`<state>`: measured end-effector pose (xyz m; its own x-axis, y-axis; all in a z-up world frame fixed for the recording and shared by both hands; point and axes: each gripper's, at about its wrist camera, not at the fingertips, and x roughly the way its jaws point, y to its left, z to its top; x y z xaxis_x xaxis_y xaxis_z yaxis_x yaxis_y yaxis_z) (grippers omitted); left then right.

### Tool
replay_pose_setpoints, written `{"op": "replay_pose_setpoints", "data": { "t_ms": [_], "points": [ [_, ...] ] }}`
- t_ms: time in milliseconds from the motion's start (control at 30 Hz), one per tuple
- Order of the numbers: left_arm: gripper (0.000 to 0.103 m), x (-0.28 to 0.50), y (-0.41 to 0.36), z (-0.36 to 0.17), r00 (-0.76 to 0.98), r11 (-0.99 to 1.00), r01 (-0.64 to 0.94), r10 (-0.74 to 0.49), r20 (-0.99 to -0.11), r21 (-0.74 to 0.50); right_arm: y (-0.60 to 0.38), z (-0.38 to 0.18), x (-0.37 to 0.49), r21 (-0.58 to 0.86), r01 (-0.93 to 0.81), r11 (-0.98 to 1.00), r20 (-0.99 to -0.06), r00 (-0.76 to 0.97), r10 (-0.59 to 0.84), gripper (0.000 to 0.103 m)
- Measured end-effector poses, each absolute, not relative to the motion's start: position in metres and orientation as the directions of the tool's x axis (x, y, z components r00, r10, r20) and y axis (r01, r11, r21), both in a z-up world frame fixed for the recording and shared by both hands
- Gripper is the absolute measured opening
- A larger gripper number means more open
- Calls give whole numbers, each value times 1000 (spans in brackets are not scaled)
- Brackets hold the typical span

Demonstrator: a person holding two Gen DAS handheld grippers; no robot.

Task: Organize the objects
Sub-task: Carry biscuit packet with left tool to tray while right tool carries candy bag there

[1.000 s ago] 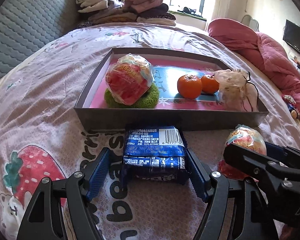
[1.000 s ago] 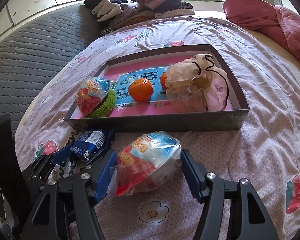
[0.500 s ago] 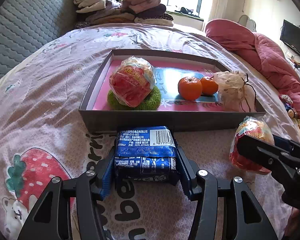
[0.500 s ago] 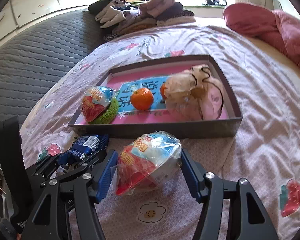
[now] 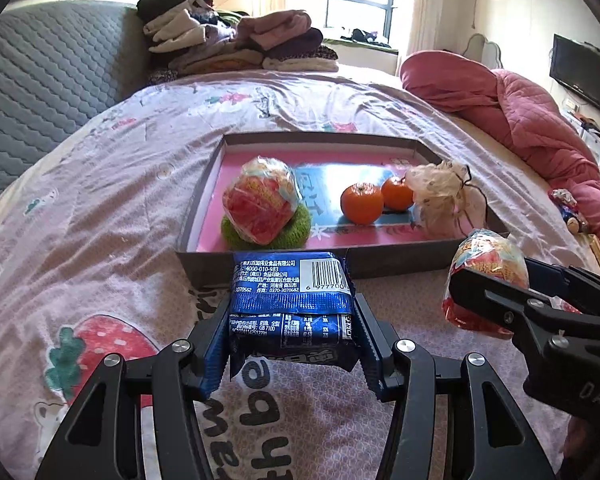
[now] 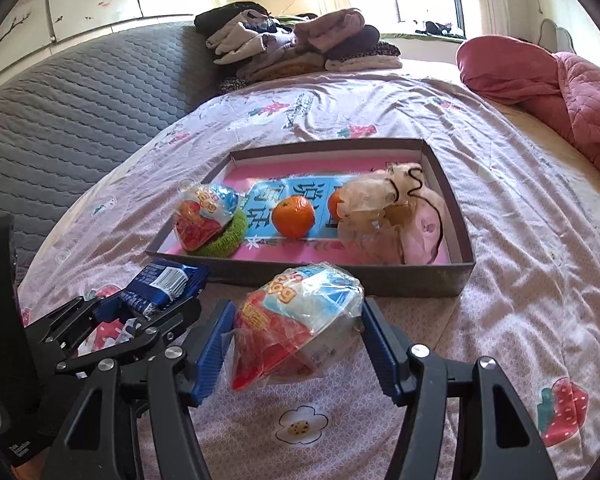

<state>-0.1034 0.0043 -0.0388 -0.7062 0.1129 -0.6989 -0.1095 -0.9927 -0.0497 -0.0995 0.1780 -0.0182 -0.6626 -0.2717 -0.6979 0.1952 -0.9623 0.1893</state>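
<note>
Left wrist view: the left gripper (image 5: 292, 344) is clamped on a blue packet (image 5: 292, 308) held clear of the bedspread (image 5: 100, 208), just short of the near wall of the tray (image 5: 204, 196), which holds a wrapped cup (image 5: 260, 208) on a green ring (image 5: 296, 232), two oranges (image 5: 362, 203) and a pouch (image 5: 440, 200). Right wrist view: the right gripper (image 6: 298, 344) is clenched on a second wrapped cup (image 6: 300, 320), off the bedspread and near the tray's front wall, with the left gripper and its packet low on the left.

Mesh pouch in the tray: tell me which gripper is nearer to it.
Right. The right gripper sits just before the tray wall near the mesh pouch; the left gripper is farther, opposite the tray's other end.
</note>
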Motion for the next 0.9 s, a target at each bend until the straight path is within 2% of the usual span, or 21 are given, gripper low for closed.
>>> {"op": "replay_pose_setpoints", "data": {
  "t_ms": [300,900],
  "points": [
    [56,-89,2,-10,-747,-995,-93,91,-659,-33,176,4,-88,141,217,-966,-632,-731,-256,63],
    [56,-75,6,27,-793,-997,-77,54,-606,12,182,31,-74,140,241,-960,-555,-784,-278,63]
  ]
}}
